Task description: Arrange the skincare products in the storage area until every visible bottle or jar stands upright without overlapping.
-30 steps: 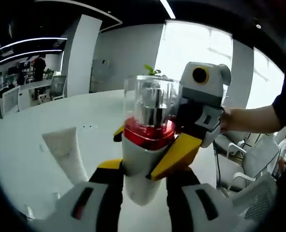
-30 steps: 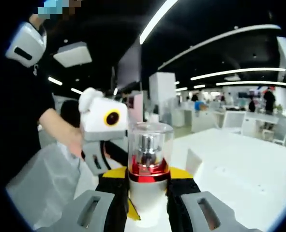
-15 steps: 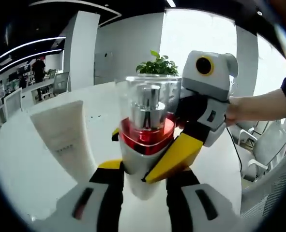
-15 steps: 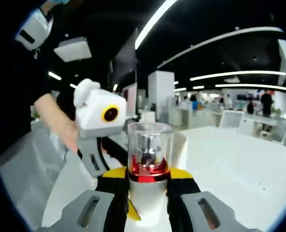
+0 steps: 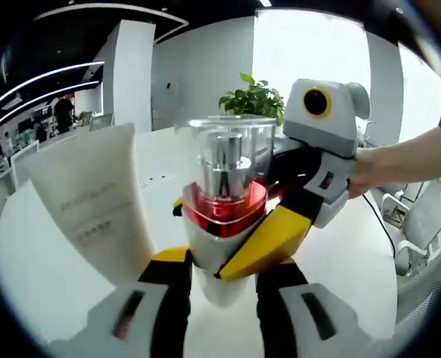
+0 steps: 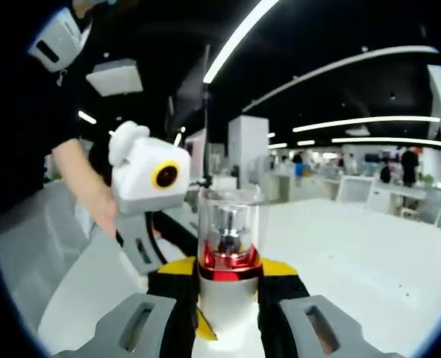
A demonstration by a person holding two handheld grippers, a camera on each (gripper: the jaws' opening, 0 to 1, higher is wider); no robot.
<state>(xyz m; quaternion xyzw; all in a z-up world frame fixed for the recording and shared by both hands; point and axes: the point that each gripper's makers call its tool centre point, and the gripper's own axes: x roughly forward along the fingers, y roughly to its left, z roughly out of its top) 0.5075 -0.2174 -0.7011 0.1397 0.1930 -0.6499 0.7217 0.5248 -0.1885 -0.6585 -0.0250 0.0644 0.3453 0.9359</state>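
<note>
Both tongs grip one bottle at the same moment. In the left gripper view, the bottle (image 5: pixel 224 216) stands upright between the jaws of the left tongs (image 5: pixel 221 287), which are closed on its white lower body; it has a red band around the middle and a clear cap over a silver pump. The right tongs (image 5: pixel 257 242) come in from the right, held by a person's hand (image 5: pixel 369 168), with yellow jaws pressed against the same white body just under the red band. Just beside the bottle on the left stands a white tube (image 5: pixel 93 201), wide end up, on the white worktop (image 5: pixel 339 253). A green plant (image 5: pixel 254 97) sits behind. In the right gripper view, the right tongs (image 6: pixel 227 298) clamp the bottle (image 6: pixel 227 253) from both sides, and the left tongs (image 6: pixel 171 257) reach it from the left.
</note>
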